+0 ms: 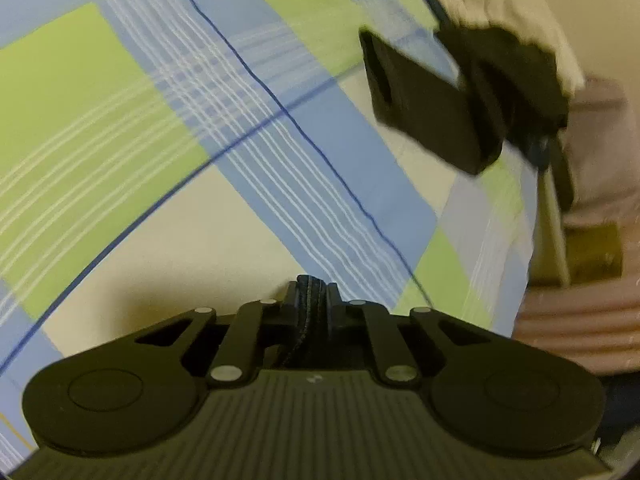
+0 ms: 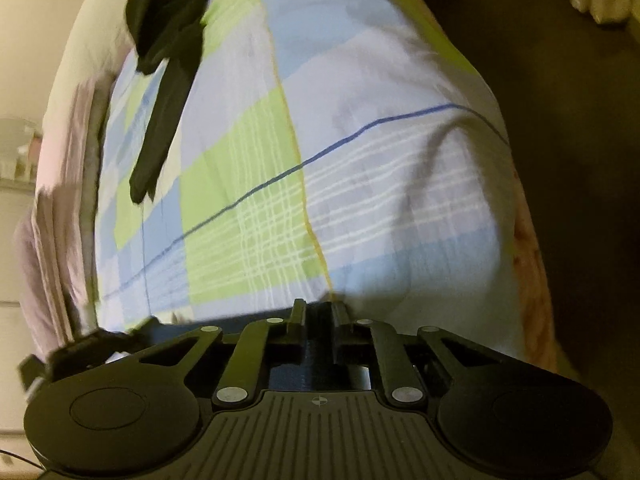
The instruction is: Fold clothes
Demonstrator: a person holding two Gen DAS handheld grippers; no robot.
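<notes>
My left gripper (image 1: 313,286) is shut on a fold of dark navy cloth (image 1: 306,320), which runs back between its fingers. My right gripper (image 2: 319,308) is shut on the same kind of dark navy cloth (image 2: 318,354), held above a bed. In the left wrist view the other gripper (image 1: 424,104), black and blurred, is held in a white-gloved hand (image 1: 500,4) at the upper right. In the right wrist view a dark shape that looks like the other gripper (image 2: 160,40) hangs at the upper left, blurred. Most of the garment is hidden below both cameras.
A bed sheet checked in green, blue and cream (image 1: 160,128) fills both views (image 2: 320,140). Its edge drops off at the right (image 1: 520,220). Pinkish ribbed bedding (image 1: 572,320) lies beyond. A dark floor (image 2: 568,120) lies right of the bed.
</notes>
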